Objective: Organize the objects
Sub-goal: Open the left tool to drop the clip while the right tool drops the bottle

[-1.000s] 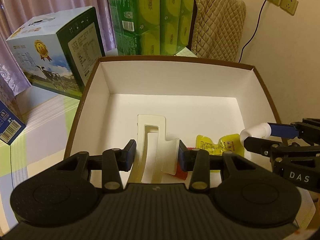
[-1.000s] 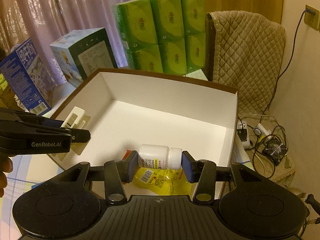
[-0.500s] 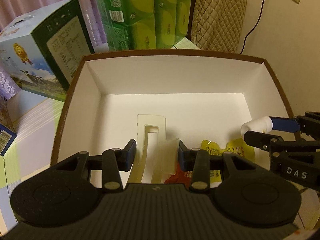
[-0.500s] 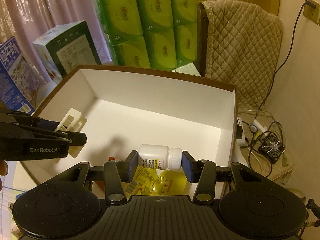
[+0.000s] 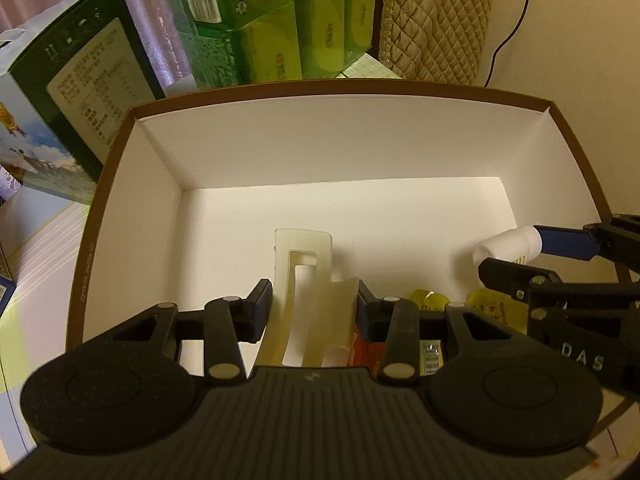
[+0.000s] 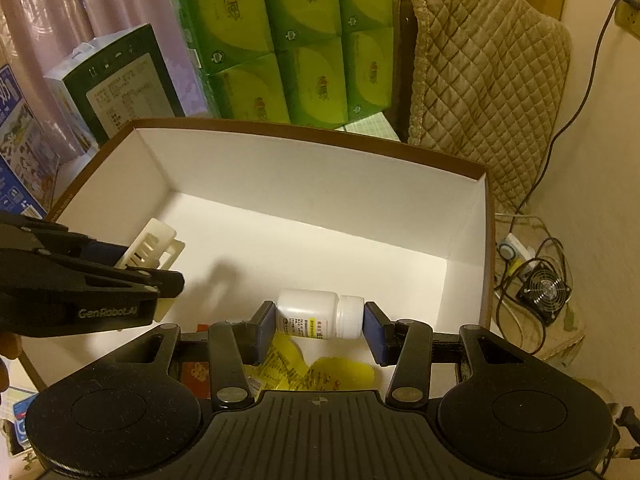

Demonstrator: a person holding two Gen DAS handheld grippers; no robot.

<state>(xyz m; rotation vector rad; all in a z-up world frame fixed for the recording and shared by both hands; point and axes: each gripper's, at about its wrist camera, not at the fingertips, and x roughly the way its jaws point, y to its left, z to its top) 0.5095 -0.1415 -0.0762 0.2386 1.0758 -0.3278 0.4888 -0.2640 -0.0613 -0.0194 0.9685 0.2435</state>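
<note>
While both grippers hang over the box [image 6: 472,216], left fingers [image 5: 262,306] clamp the clip [image 5: 306,280] and right fingers [image 6: 266,330] clamp the bottle [image 6: 316,318] sideways.

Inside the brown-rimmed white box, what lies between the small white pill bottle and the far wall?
Nothing: in the right wrist view, the box floor is bare from the white pill bottle, held in the right gripper, to the far wall.

dim warm light | fisheye-bent edges | dark corners | slight blur
</note>
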